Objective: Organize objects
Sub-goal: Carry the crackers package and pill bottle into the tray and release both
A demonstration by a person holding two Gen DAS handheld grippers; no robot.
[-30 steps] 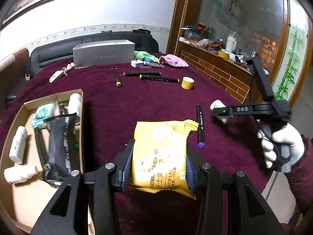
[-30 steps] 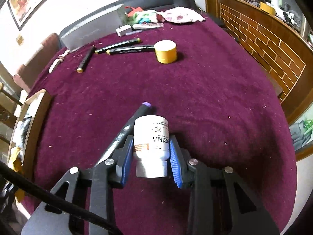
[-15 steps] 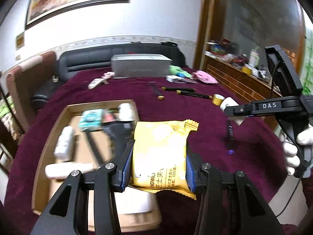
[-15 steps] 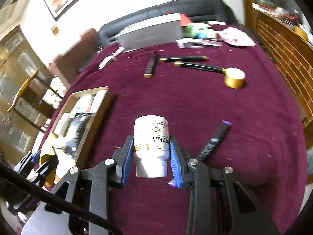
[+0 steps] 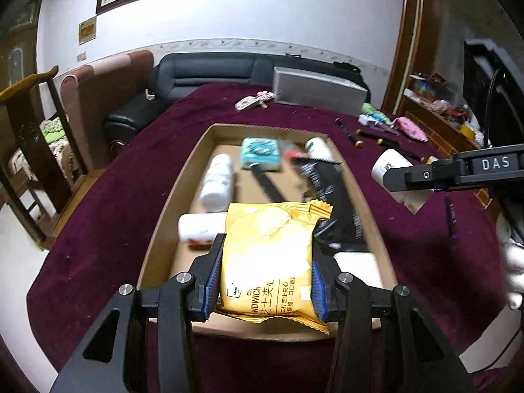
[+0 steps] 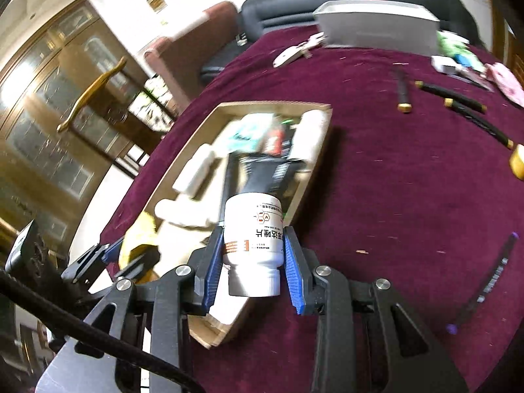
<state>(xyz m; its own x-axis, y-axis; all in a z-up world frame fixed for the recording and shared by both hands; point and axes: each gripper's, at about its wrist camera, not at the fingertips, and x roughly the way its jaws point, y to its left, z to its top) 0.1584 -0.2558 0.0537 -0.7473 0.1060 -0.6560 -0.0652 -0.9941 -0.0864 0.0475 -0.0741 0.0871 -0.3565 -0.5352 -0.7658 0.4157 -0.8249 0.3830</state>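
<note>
My left gripper (image 5: 267, 271) is shut on a yellow cracker packet (image 5: 268, 255) and holds it above the near end of a cardboard tray (image 5: 178, 180). The tray holds white bottles (image 5: 216, 183), a teal packet (image 5: 261, 154) and a black pouch (image 5: 340, 203). My right gripper (image 6: 253, 258) is shut on a white pill bottle (image 6: 252, 229) and holds it above the tray's (image 6: 314, 167) near right edge. The bottle also shows in the left wrist view (image 5: 389, 168), right of the tray.
A purple-capped pen (image 6: 488, 281) lies on the maroon cloth right of the tray. Black and gold pens (image 6: 452, 98), a yellow tape roll (image 6: 517, 162) and a grey box (image 6: 376, 23) lie farther back. A chair (image 5: 29, 150) stands left of the table.
Both grippers have swung left toward the tray with their objects. The cracker packet now hangs over the tray's near end and the bottle is at its right edge.
</note>
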